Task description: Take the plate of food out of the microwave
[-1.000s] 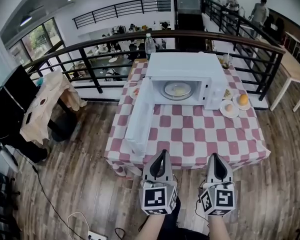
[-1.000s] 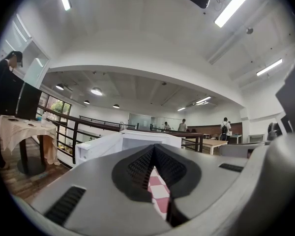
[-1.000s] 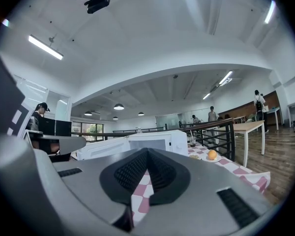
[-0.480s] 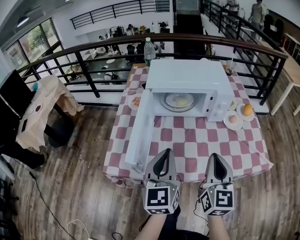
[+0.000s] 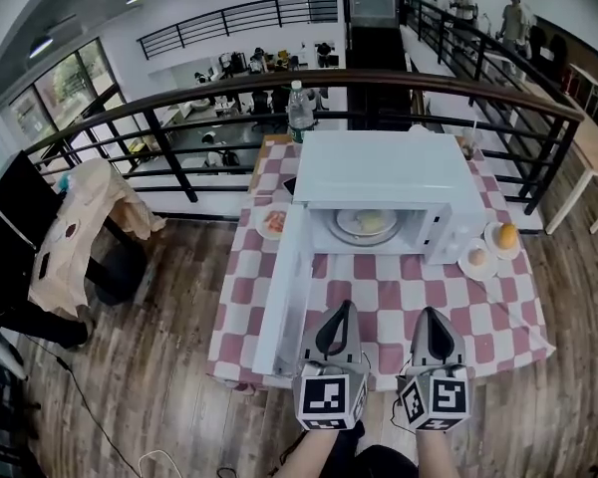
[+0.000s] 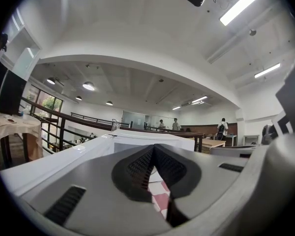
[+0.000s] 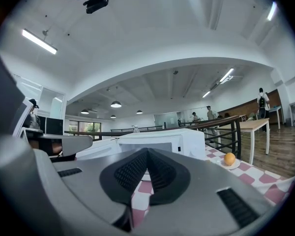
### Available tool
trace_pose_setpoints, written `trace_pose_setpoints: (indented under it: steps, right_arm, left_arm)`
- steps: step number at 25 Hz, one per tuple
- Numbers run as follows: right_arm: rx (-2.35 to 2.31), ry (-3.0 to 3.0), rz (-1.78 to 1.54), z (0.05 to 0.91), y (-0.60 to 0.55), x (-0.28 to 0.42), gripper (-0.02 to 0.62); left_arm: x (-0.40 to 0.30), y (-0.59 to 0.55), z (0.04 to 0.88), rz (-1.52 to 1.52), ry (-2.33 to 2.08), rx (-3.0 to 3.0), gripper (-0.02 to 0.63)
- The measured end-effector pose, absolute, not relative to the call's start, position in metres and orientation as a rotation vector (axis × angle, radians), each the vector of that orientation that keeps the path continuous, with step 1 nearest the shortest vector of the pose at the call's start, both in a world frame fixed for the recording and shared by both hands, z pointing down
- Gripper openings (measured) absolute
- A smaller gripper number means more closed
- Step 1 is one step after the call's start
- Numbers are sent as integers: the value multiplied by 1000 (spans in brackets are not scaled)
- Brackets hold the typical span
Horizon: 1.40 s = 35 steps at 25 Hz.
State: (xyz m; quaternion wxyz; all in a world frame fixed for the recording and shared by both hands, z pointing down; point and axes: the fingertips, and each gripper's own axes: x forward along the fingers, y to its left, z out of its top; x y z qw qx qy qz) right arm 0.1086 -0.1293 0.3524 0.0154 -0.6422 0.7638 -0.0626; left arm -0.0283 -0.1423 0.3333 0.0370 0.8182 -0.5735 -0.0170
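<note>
Now both shut, nothing btwn jaws: left tool [image 5: 345,309] & right tool [image 5: 431,315] side by side over the desk's [image 5: 399,285] near edge, pointing level at the microwave [image 5: 389,167]. Plate of food [image 5: 364,224] sits inside the open cavity, straight ahead, well apart, closer to left tool's line. Open door [image 5: 284,287] stands just beside the left tool, so reach prob. runs along it.

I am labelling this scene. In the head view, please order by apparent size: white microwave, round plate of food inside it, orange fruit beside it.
1. white microwave
2. round plate of food, partly hidden inside
3. orange fruit
All stand similarly far away, so nearness changes little.
</note>
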Motion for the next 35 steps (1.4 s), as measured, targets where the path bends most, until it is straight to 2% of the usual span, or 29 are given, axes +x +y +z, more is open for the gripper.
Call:
trace_pose_setpoints:
  steps: [35]
  right_arm:
    - [-1969, 2501, -415, 400, -225, 108, 11]
  left_arm:
    - [-25, -232, 390, 15, -1749, 2280, 12]
